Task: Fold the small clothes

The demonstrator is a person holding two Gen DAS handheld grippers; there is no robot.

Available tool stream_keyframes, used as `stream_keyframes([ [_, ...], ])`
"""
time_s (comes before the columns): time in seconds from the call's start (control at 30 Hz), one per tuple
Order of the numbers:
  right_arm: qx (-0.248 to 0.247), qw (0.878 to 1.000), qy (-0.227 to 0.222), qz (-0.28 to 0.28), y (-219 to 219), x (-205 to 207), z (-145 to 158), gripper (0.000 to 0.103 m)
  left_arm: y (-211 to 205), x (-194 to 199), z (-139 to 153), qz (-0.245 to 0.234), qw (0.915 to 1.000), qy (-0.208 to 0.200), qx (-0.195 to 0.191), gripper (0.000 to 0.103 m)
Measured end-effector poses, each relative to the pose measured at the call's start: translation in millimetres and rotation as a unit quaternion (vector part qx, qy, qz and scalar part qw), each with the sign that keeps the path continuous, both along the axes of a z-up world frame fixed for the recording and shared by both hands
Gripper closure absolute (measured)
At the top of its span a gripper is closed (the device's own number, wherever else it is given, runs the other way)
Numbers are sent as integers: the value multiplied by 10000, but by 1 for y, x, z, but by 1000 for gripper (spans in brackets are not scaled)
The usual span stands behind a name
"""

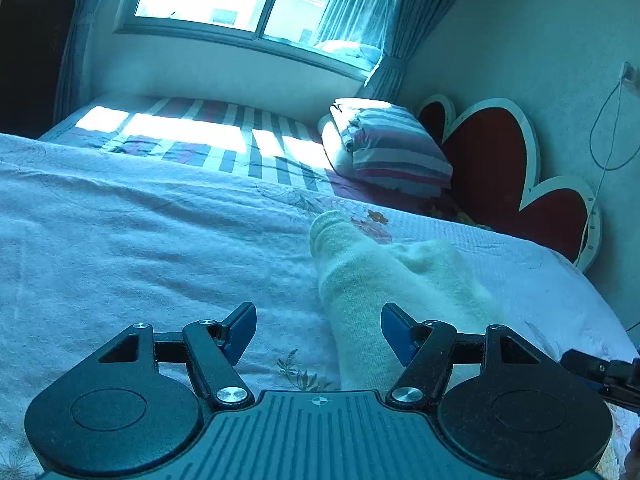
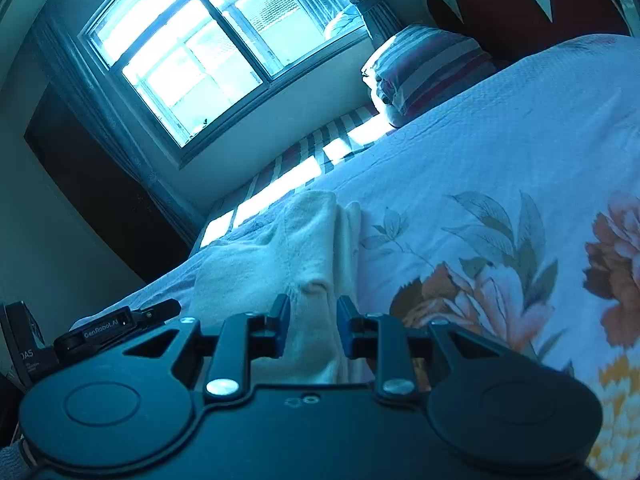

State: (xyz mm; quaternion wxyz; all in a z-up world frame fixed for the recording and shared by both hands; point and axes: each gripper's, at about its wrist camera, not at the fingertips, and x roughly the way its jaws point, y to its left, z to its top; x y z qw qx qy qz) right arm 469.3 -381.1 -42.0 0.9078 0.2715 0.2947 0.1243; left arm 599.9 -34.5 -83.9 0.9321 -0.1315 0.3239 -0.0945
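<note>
A: Socks (image 1: 360, 280), pale and fuzzy, lie on the bed (image 1: 140, 248), on top of the flowered cover.

B: Which way do they run?

A: In the left wrist view the long axis goes from the near edge, just by the left tongs (image 1: 319, 330), away toward the striped pillow (image 1: 396, 148). The ribbed cuff is the far end. A second pale piece lies just to the right of it, touching it and bunched.

B: And the left tongs?

A: Spread wide, blue pads apart, nothing pressed between them. The near end of the sock shows in the gap, closer to the right pad, but I cannot tell whether it touches that pad.

B: The right tongs (image 2: 313, 326)?

A: Partly parted, with a narrow gap. The pale fabric runs through that gap in the right wrist view, and its long axis leads away toward the window (image 2: 208, 48). The pads do not seem to pinch it. Whether they hang above the fabric or brush it, I cannot tell.

B: Anything else near?

A: The red heart-shaped headboard (image 1: 496, 168) stands behind the pillow.
</note>
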Motion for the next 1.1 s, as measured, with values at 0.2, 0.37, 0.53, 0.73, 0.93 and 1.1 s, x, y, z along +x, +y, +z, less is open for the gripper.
stream_keyframes([
  [0.2, -87, 9983, 233, 533, 11, 67, -12, 75, 2, 12, -17, 115, 9997, 207, 108, 35],
  [0.37, -356, 9973, 331, 554, 18, 78, -17, 73, 6, 11, -22, 125, 9998, 160, 0, 35],
  [0.53, -158, 9962, 344, 784, 20, 80, -24, 71, 4, 16, -28, 99, 9996, 256, 68, 35],
  [0.73, -751, 9937, -239, 798, 24, 56, -1, 92, -11, 6, -16, -264, 9995, -144, 69, 35],
  [0.93, -464, 9971, 275, 535, 10, 63, -30, 89, -40, 15, -17, -225, 9955, -16, 922, 25],
  [1.1, -775, 9964, -158, 314, 7, 55, 1, 83, -38, 7, 14, -296, 9944, -619, 803, 26],
])
